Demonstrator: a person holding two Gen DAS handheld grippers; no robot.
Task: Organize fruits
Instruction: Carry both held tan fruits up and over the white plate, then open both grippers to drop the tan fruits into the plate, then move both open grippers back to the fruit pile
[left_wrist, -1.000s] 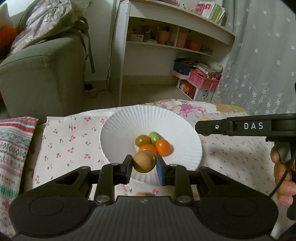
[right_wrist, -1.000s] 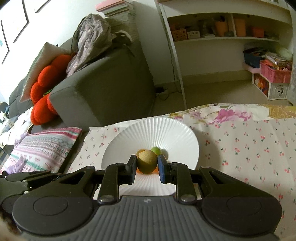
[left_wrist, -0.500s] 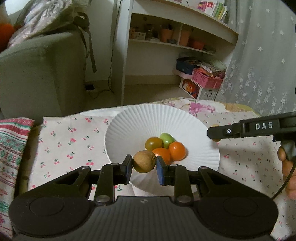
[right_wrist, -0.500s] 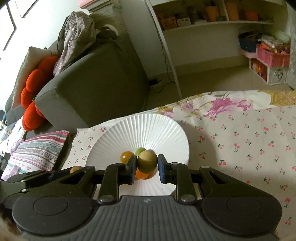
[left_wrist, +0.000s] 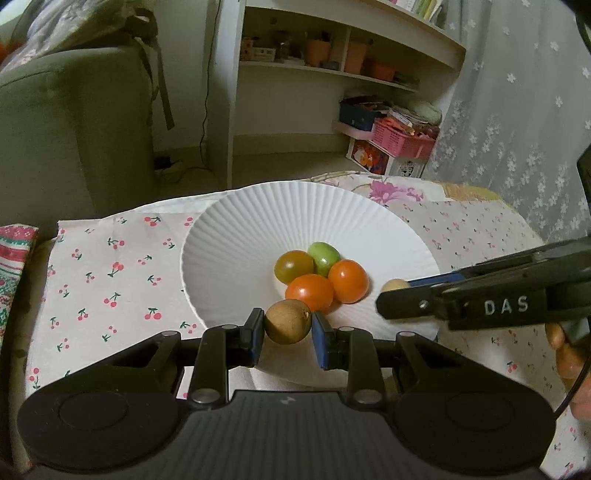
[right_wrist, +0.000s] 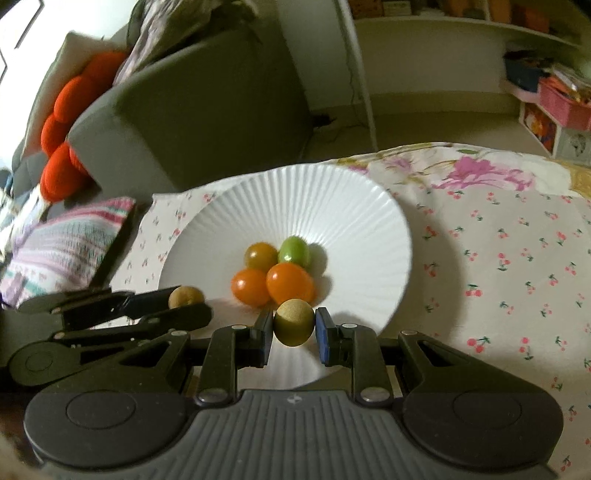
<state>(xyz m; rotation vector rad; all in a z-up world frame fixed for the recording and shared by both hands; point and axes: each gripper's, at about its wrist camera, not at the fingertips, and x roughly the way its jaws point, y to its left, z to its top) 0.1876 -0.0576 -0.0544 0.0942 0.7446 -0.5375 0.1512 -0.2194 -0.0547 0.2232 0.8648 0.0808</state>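
Observation:
A white ribbed plate (left_wrist: 258, 218) (right_wrist: 332, 206) holds two orange tomatoes (left_wrist: 347, 280), an olive-brown tomato (left_wrist: 293, 266) and a green one (left_wrist: 324, 256). My left gripper (left_wrist: 288, 328) is shut on a brown round fruit (left_wrist: 288, 321) over the plate's near rim; it shows at the left of the right wrist view (right_wrist: 186, 296). My right gripper (right_wrist: 293, 328) is shut on a tan-green round fruit (right_wrist: 294, 322) over the plate's near edge; it enters the left wrist view from the right (left_wrist: 395, 285).
The plate stands on a cherry-print cloth (left_wrist: 110, 266) with a floral cloth (right_wrist: 480, 173) behind it. A striped cushion (right_wrist: 62, 243) lies at the left. A grey sofa (left_wrist: 66, 122), a white shelf unit (left_wrist: 332, 74) and a curtain (left_wrist: 517, 110) stand beyond.
Both grippers have moved forward and down to the plate with their fruits held. The right gripper has come in close beside the left one over the plate's near side.

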